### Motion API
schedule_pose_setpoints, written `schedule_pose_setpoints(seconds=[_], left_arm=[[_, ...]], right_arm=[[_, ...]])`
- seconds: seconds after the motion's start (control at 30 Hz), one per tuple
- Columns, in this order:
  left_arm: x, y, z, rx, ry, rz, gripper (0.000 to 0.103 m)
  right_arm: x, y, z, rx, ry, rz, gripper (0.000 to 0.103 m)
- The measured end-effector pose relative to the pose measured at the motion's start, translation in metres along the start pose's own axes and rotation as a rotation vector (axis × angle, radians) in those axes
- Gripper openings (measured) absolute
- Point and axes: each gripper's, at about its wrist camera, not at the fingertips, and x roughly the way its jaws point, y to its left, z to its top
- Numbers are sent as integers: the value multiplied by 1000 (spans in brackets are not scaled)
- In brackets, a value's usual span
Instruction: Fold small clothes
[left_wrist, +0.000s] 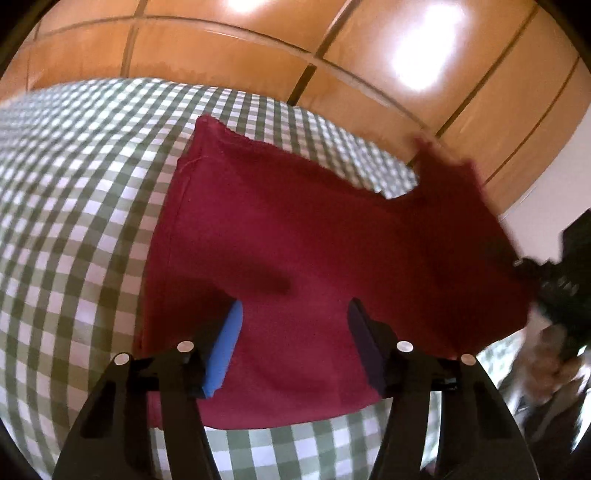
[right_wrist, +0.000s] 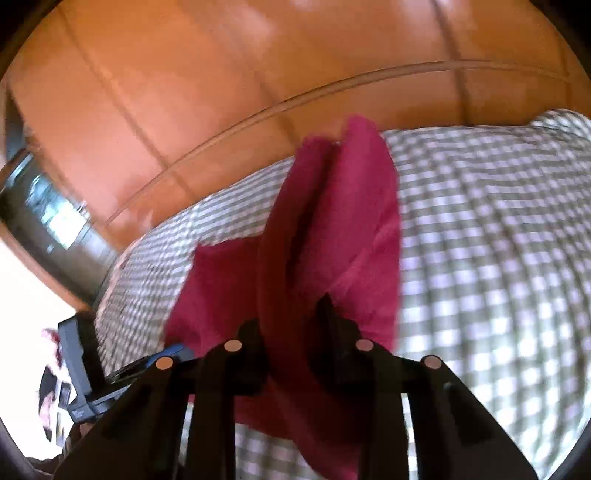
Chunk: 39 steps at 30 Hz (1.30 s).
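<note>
Left tongs (left_wrist: 293, 314) gape over red cloth (left_wrist: 295, 240); right view shows right tongs (right_wrist: 291, 314) pinching it.

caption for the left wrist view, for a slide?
Open left gripper hovers above a red cloth on the checked tablecloth.

Each view is taken from a wrist, forward along the jaws, close above the checked cloth (left_wrist: 74, 192). The red garment (left_wrist: 295, 240), that cloth and the wooden panels (left_wrist: 221, 55) are shared.
</note>
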Motion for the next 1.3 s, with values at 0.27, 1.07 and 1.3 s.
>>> schedule_pose_setpoints(seconds=[0.27, 1.07, 1.3], left_arm=[[-10, 7, 12, -77, -15, -154, 67], [81, -34, 61, -229, 221, -355, 86], [88, -60, 62, -84, 207, -224, 25]], right_arm=[[63, 58, -31, -193, 129, -35, 16], [-3, -51, -67, 20, 26, 15, 54], [31, -9, -83, -129, 70, -41, 70]])
